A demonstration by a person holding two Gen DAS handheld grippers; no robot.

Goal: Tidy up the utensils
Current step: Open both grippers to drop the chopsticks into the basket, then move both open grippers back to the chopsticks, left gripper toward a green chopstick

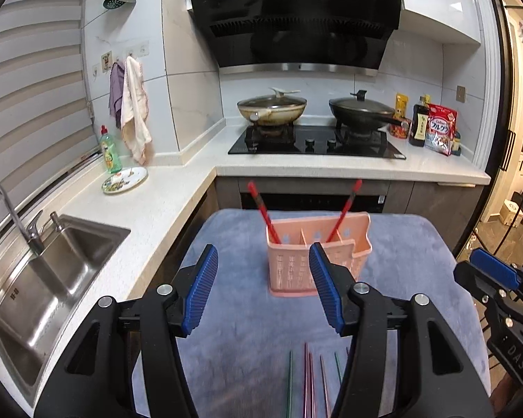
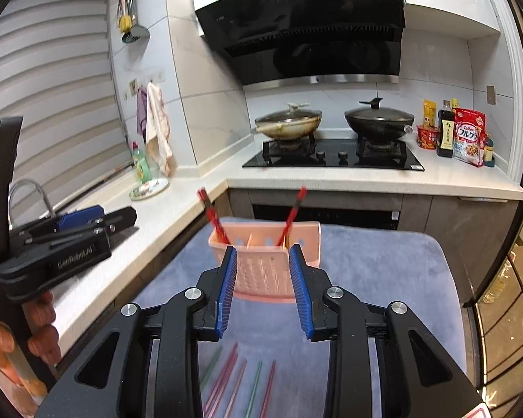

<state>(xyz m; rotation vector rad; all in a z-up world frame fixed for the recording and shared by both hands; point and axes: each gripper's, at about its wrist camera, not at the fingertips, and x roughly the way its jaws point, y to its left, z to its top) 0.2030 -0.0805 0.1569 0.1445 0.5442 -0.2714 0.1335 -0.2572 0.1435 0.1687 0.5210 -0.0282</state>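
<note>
Pink holder [image 1: 317,261] upright on blue mat [image 1: 408,244], two red chopsticks [image 1: 263,214] inside. Loose chopsticks [image 2: 233,376], pink and green, on mat near cameras. Left gripper [image 1: 264,287] wide open, empty. Right gripper [image 2: 263,289] open, empty.

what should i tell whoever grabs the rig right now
Left gripper: open, empty, above the blue mat.
Right gripper: open, empty, facing the pink caddy.
Done: two red chopsticks stand in the caddy, one in the left compartment, one further right.
Left: pink and green chopsticks lie loose on the mat near the grippers; they probably go in next.
</note>
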